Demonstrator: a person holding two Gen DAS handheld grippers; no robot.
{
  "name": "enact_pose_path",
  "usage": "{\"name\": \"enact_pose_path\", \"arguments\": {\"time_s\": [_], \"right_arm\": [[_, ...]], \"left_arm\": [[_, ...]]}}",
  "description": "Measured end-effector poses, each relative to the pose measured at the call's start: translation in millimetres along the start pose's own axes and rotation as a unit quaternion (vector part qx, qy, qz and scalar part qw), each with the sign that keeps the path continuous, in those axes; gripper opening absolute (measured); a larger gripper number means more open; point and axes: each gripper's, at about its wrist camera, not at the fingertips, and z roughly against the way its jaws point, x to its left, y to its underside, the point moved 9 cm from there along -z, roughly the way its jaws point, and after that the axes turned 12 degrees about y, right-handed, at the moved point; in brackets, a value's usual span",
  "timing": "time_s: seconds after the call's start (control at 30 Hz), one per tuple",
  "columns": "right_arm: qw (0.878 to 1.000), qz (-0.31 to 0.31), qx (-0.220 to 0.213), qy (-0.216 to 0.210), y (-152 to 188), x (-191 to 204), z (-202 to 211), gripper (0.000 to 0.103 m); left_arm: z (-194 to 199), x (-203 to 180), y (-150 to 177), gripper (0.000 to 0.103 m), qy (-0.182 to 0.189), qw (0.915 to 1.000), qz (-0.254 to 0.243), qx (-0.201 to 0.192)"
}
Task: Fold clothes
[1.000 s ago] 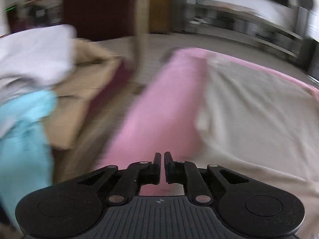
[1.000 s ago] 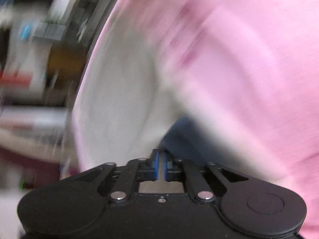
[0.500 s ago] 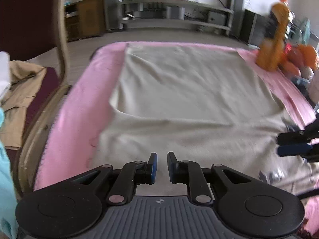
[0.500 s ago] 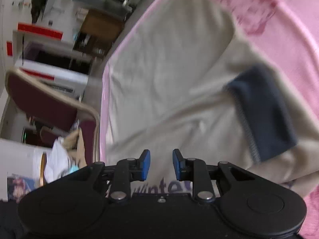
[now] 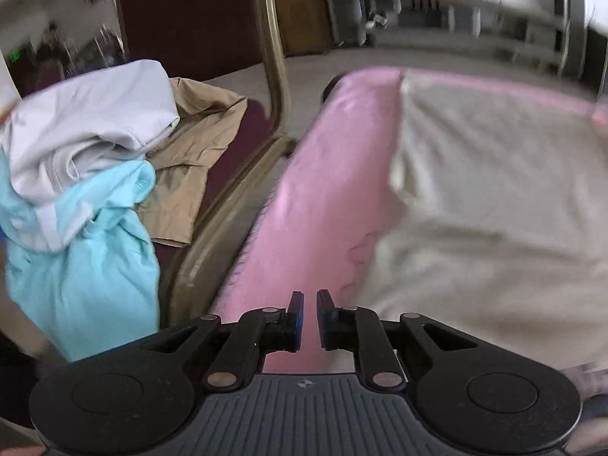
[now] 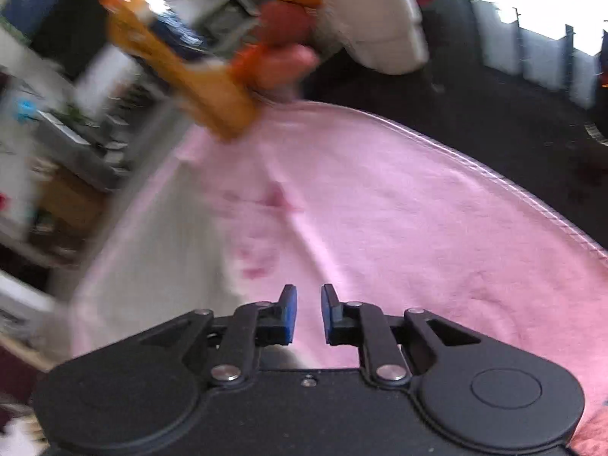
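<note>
The beige garment [image 5: 486, 197] lies spread flat on the pink cover [image 5: 315, 209] of the table, its near left corner just ahead of my left gripper [image 5: 310, 317] and a little to the right of it. I judge it was laid out this way so the edges are easy to find and bring over; spread this flat, it looks ready for its first fold, none being visible yet. In the right wrist view only a blurred strip of the same garment [image 6: 152, 258] shows at the left, and the pink cover [image 6: 399, 220] fills the rest out to its stitched hem.

My left gripper's fingers stand slightly apart with nothing between them, only pink cloth beneath; they have just been closing a little from a wider gap. My right gripper [image 6: 308, 313] is the same: a narrow gap, nothing held, the jaws having just narrowed. Both hang above the cloth and touch nothing I can see, which suits a pause between grasps.

To my left, a chair [image 5: 273, 76] with a dark red seat and brass-coloured frame stands just beside the table and holds the waiting pile: a pale grey piece [image 5: 87, 114] on top, a light blue one [image 5: 83, 266] hanging down the front, a tan one [image 5: 193, 140] underneath. Keeping it there leaves the table free for one garment at a time.

At the far side, orange toys [image 6: 182, 72] and a white pot [image 6: 376, 26] sit blurred, well apart from the work.
</note>
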Motion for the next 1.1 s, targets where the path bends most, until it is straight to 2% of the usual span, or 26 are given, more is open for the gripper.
{"name": "enact_pose_path", "arguments": {"time_s": [0.03, 0.07, 0.13, 0.2, 0.23, 0.27, 0.3, 0.37, 0.4, 0.43, 0.47, 0.53, 0.57, 0.6, 0.63, 0.7, 0.73, 0.83, 0.97, 1.1], "right_arm": [[0.999, 0.003, 0.015, -0.035, 8, 9, 6, 0.020], [0.997, 0.011, 0.038, -0.071, 17, 13, 11, 0.025], [0.983, 0.014, 0.113, -0.145, 46, 34, 10, 0.029], [0.956, -0.002, 0.212, -0.202, 85, 46, 1, 0.029], [0.946, -0.002, 0.251, -0.205, 104, 50, -7, 0.029], [0.943, 0.010, 0.273, -0.192, 118, 52, -15, 0.029], [0.944, 0.028, 0.278, -0.172, 124, 51, -24, 0.029], [0.952, 0.054, 0.273, -0.127, 126, 42, -36, 0.028], [0.955, 0.041, 0.269, -0.116, 119, 32, -37, 0.019], [0.958, 0.028, 0.266, -0.106, 112, 23, -39, 0.018], [0.961, 0.012, 0.259, -0.096, 103, 13, -40, 0.012], [0.976, -0.026, 0.210, -0.057, 74, -17, -34, 0.008], [0.983, -0.043, 0.177, -0.030, 60, -34, -29, 0.008], [0.988, -0.056, 0.145, -0.010, 47, -47, -22, 0.013], [0.991, -0.061, 0.115, -0.011, 39, -53, -11, 0.013], [0.996, -0.071, 0.055, -0.011, 23, -64, 13, 0.018], [0.997, -0.071, 0.030, -0.014, 16, -66, 23, 0.019], [0.998, -0.037, 0.004, -0.052, 9, -41, 32, 0.022], [0.996, 0.010, 0.011, -0.089, 31, -9, 26, 0.023], [0.994, 0.036, 0.022, -0.105, 45, 6, 20, 0.023]], "left_arm": [[8, -7, 0, 0.013, 0.036, 0.9993, 0.007, -0.008], [14, -21, 3, 0.015, 0.089, 0.9960, 0.006, -0.009], [17, -52, 13, 0.022, 0.174, 0.9846, -0.017, 0.009], [12, -76, 29, 0.026, 0.195, 0.9786, -0.057, 0.033], [4, -83, 36, 0.026, 0.185, 0.9784, -0.078, 0.047], [-4, -89, 43, 0.026, 0.173, 0.9780, -0.099, 0.061], [-8, -90, 47, 0.026, 0.163, 0.9776, -0.113, 0.068], [-11, -90, 53, 0.029, 0.143, 0.9766, -0.139, 0.081], [-9, -88, 55, 0.030, 0.132, 0.9759, -0.151, 0.086], [-7, -87, 56, 0.033, 0.121, 0.9750, -0.163, 0.091], [-7, -77, 58, 0.036, 0.097, 0.9764, -0.166, 0.099], [-2, -55, 59, 0.035, 0.045, 0.9818, -0.152, 0.104], [1, -37, 57, 0.032, 0.009, 0.9855, -0.135, 0.103], [7, -22, 53, 0.029, -0.018, 0.9888, -0.115, 0.094], [14, -7, 48, 0.023, -0.035, 0.9926, -0.086, 0.079], [28, 13, 36, 0.023, -0.024, 0.9985, -0.026, 0.042], [33, 16, 31, 0.023, -0.016, 0.9995, -0.013, 0.026], [46, 18, 22, 0.024, 0.006, 0.9999, 0.004, -0.014], [54, 8, 16, 0.027, 0.036, 0.9986, 0.003, -0.040], [49, -8, 17, 0.026, 0.070, 0.9971, -0.006, -0.032]]}}
